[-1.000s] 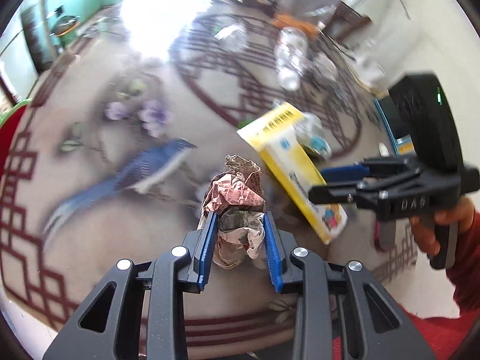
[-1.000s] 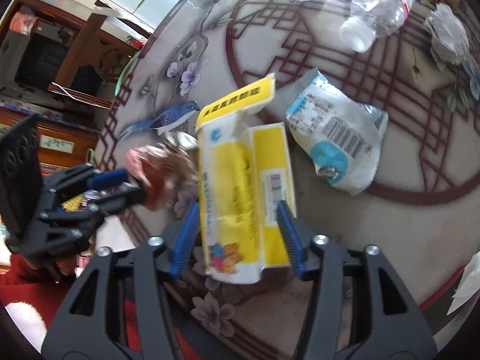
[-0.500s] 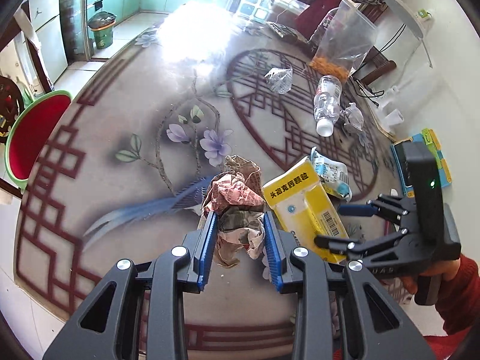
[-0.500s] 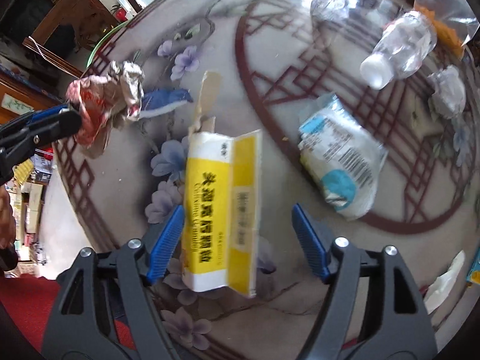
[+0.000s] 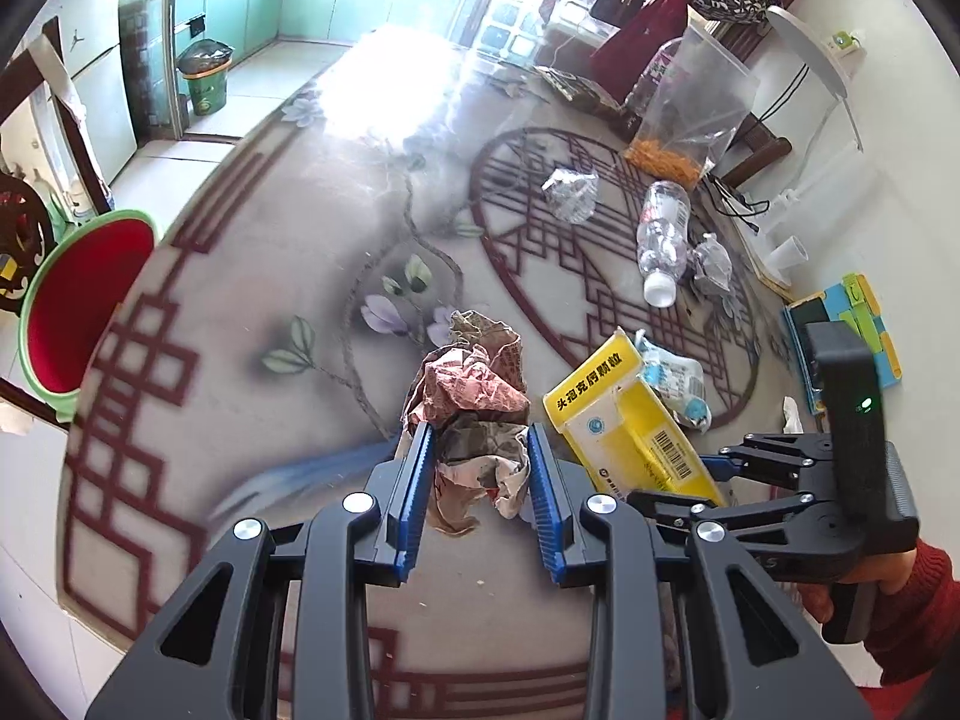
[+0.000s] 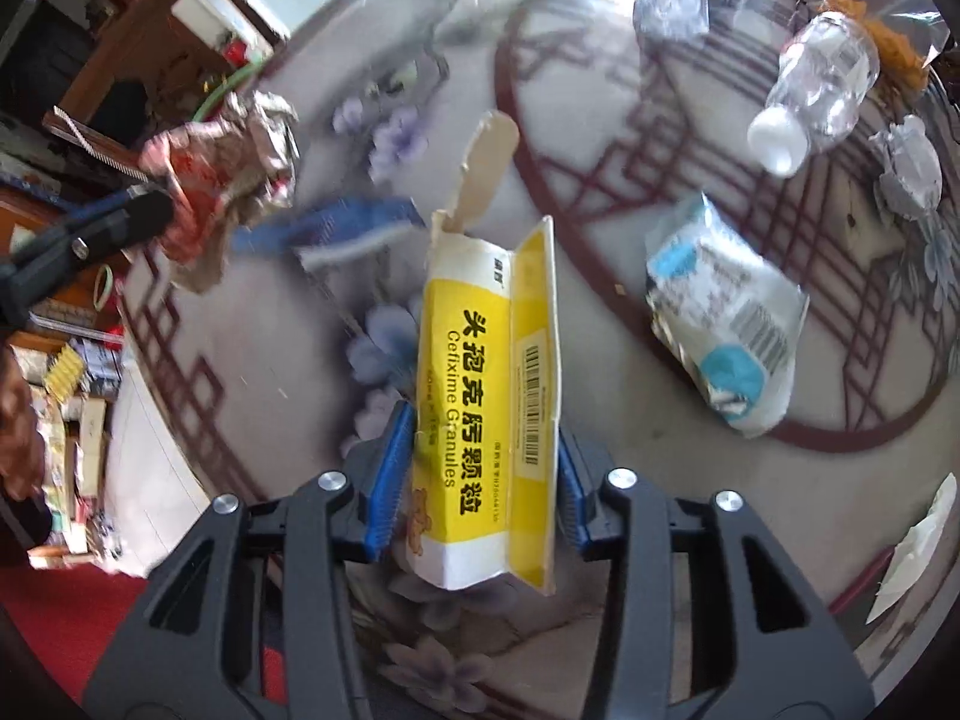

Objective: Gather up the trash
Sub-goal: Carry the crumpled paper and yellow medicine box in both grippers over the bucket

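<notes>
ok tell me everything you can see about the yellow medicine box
The yellow medicine box is a long, flattened cardboard carton, yellow and white, printed with black Chinese characters, "Cefixime Granules" and a barcode on its side panel. Its far end is torn open, with a bare tan flap sticking out, and one long side panel is splayed. The right claw is shut on its near end, a blue pad on each side. Whether it touches the patterned table cannot be told.

so the right gripper went from wide open around the yellow medicine box to clamped on it, box upright now.
</notes>
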The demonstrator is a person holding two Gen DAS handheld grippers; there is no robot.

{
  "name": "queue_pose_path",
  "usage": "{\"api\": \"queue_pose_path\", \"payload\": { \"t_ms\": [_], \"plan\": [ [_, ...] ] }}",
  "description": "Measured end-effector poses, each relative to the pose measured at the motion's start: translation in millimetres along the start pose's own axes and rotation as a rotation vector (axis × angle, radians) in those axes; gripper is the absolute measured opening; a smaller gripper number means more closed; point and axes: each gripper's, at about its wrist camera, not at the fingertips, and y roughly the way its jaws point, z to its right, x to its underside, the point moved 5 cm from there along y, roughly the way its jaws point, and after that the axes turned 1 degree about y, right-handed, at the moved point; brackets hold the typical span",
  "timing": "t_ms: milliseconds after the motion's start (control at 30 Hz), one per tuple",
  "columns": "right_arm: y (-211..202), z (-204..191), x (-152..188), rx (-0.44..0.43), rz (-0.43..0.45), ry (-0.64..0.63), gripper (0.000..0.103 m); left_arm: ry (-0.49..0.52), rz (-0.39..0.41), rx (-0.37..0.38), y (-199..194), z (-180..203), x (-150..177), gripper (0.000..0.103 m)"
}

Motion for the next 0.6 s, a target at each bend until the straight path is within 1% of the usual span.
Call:
{"api": "queue_pose_path", "payload": {
  "t_ms": [133, 333, 600],
  "plan": [
    [-10, -12, -19, -0.021, 0.056, 0.042, 0.042, 0.002, 0.017, 0.005, -6, -15, -7, 0.028],
    [-12, -38, -44, -0.003, 0.086, 0.067, 0.042, 0.027, 0.022, 0.016, -15, -43, -22, 0.028],
    [-8, -73, -71, 0.02, 0.126, 0.133, 0.043, 0.065, 0.014, 0.035, -22, -94, -48, 0.028]
  ]
}}
